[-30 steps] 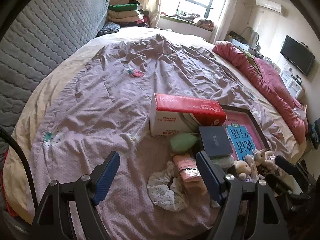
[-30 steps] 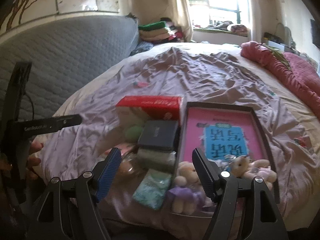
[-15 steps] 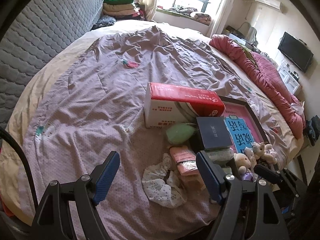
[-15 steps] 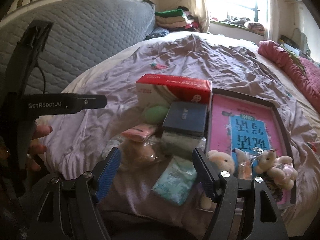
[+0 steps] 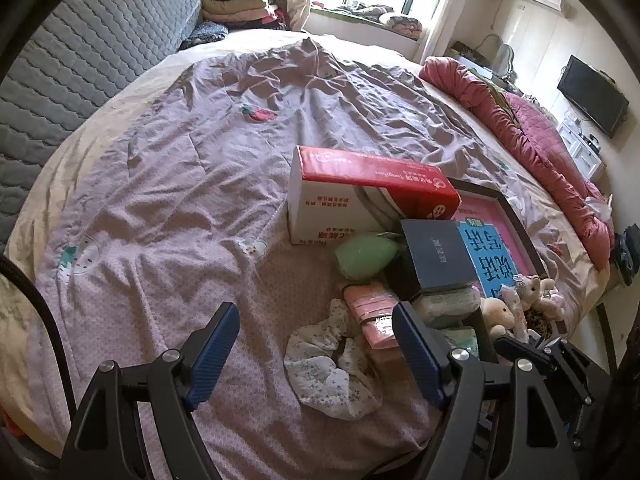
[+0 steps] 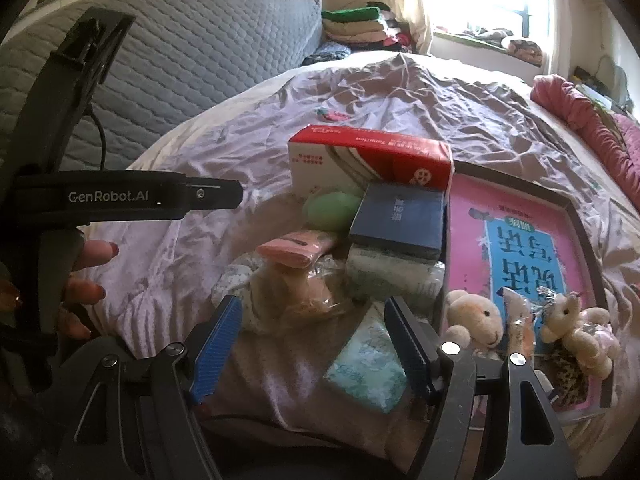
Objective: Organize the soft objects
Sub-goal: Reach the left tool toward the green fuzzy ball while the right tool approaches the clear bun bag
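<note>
**Both hand-held grippers poised open over a heap of soft things on the bed**

The left hand-held gripper (image 5: 316,344) was held with its blue ribbed pads wide apart and nothing between them; the right hand-held gripper (image 6: 314,342) was likewise spread and empty. Just ahead of the left one, a crumpled floral scrunchie (image 5: 332,368) lay on the lilac quilt (image 5: 180,200); beside it a pink packet (image 5: 372,312) and a green squashy lump (image 5: 366,254) were seen. Near the right one a pale teal tissue pack (image 6: 366,364) lay flat, its film glossy and slack; a cream plush bear (image 6: 474,320) and a smaller plush animal (image 6: 572,322) rested on the edge of the pink picture tray (image 6: 464,216).

The step in hand was judged to be the choice and approach of a first soft item; it would be done well if the pads were brought low astride the bulk of one piece, not its loose frill, and closed gently, since cloth and plush yield and slip. The stiff red-and-white carton (image 5: 360,196) and the dark blue box (image 5: 436,256) should be left untouched.
</note>
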